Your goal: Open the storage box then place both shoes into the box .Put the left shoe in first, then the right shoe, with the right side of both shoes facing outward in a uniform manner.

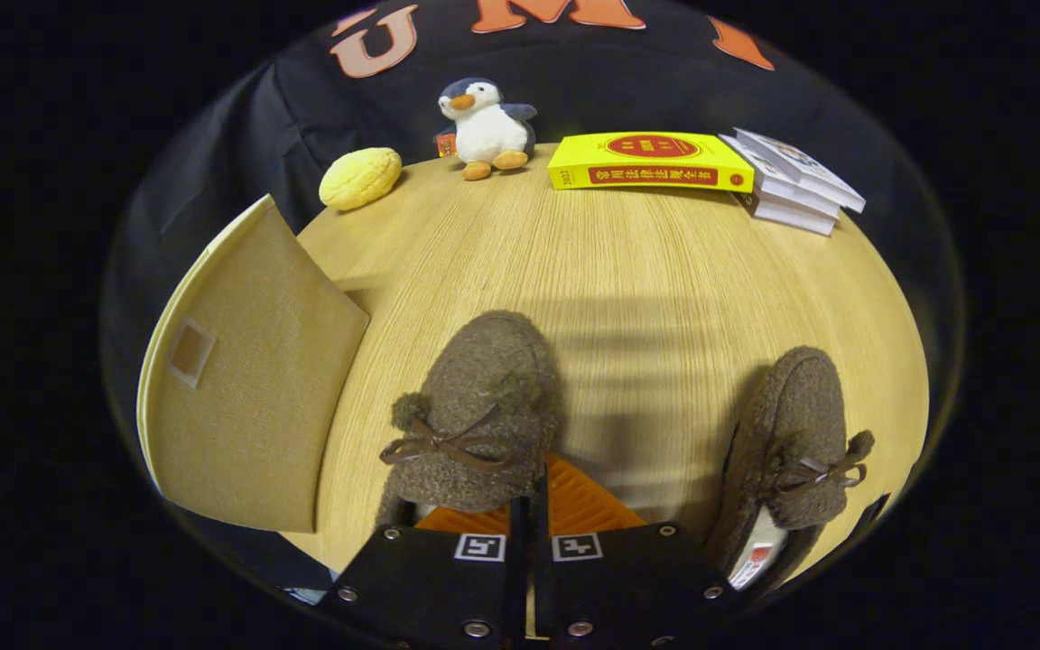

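A tan storage box (249,397) sat on the wooden surface (646,289), well to the left of the fingers (529,524). Just beside it was a fuzzy brown shoe (475,415) with a bow. The fingers were pressed close together at this shoe's right edge, but I could not tell if they pinched it. A second brown shoe (795,442) lay to the right, apart from the first. Far back were a yellow bun (359,178), a toy penguin (486,126), a yellow book (646,162) and a stack of white books (795,185).
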